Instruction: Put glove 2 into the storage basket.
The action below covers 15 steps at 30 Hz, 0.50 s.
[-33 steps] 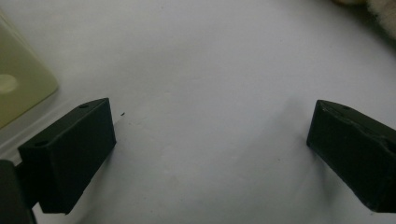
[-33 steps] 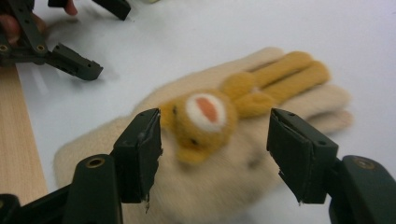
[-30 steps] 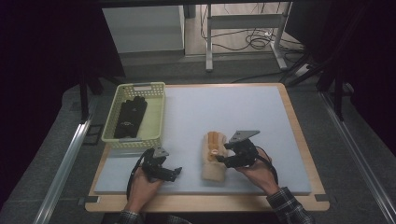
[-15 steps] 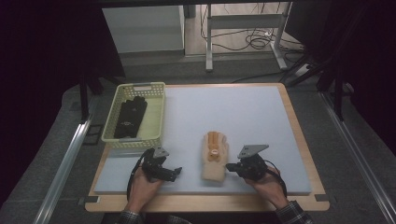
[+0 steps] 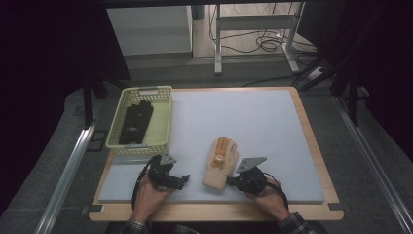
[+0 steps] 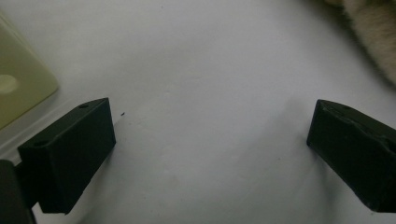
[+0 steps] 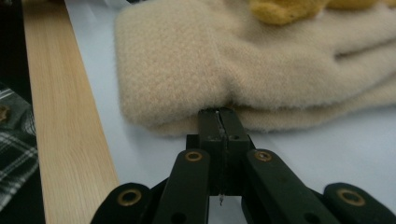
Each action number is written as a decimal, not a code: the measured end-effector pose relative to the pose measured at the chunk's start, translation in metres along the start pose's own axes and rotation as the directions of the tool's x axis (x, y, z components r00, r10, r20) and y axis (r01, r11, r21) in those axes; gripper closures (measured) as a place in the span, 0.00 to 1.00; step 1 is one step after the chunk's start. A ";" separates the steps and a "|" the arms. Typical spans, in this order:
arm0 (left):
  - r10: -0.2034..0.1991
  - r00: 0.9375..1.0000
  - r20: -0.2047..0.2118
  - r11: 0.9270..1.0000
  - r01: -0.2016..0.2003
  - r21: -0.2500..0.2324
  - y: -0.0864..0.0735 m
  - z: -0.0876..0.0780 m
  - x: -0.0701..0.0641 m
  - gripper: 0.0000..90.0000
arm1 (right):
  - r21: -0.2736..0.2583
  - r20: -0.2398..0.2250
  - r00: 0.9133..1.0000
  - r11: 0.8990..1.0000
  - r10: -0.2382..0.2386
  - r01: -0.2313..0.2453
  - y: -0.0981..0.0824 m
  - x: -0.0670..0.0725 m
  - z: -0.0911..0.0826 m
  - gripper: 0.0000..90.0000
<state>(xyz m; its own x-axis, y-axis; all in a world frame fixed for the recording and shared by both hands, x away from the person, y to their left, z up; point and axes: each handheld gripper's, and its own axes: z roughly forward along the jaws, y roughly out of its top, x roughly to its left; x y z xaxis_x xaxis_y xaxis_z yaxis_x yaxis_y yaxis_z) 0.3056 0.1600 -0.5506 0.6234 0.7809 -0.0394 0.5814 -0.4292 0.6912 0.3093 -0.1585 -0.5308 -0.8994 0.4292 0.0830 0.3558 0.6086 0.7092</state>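
A beige fleece glove [image 5: 221, 163] with a yellow-orange patch lies flat on the white mat, cuff toward the front edge. My right gripper [image 5: 230, 181] rests low on the mat just right of the cuff. In the right gripper view its jaws [image 7: 219, 114] stand shut, tips pushed against the fold at the cuff of the glove [image 7: 233, 60], and I see no fabric between them. My left gripper [image 5: 182, 179] lies on the mat left of the glove. It is open [image 6: 210, 154], with bare mat between its jaws and an edge of the glove [image 6: 373, 28] at the upper right.
A pale yellow basket [image 5: 146, 90] stands at the mat's left side with a black glove [image 5: 136, 122] inside; its corner [image 6: 18, 84] is close to my left gripper. The wooden table edge [image 7: 65, 140] runs just behind the cuff.
My right gripper has drawn back off the top of the glove toward the front edge and sunk to the mat beside the cuff. The left gripper has stayed put.
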 end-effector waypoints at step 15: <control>0.043 0.998 0.040 0.999 -0.043 -0.009 -0.010 -0.010 0.012 0.06 | -0.027 -0.003 0.999 0.999 -0.033 0.033 0.033 0.013 0.043 0.98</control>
<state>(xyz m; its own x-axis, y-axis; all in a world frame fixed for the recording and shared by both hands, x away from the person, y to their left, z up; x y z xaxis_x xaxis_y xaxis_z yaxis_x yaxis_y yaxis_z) 0.3023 0.1776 -0.5509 0.6683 0.7429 -0.0379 0.5493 -0.4586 0.6985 0.3201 -0.1045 -0.5362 -0.9114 0.4068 0.0621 0.3194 0.6040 0.7301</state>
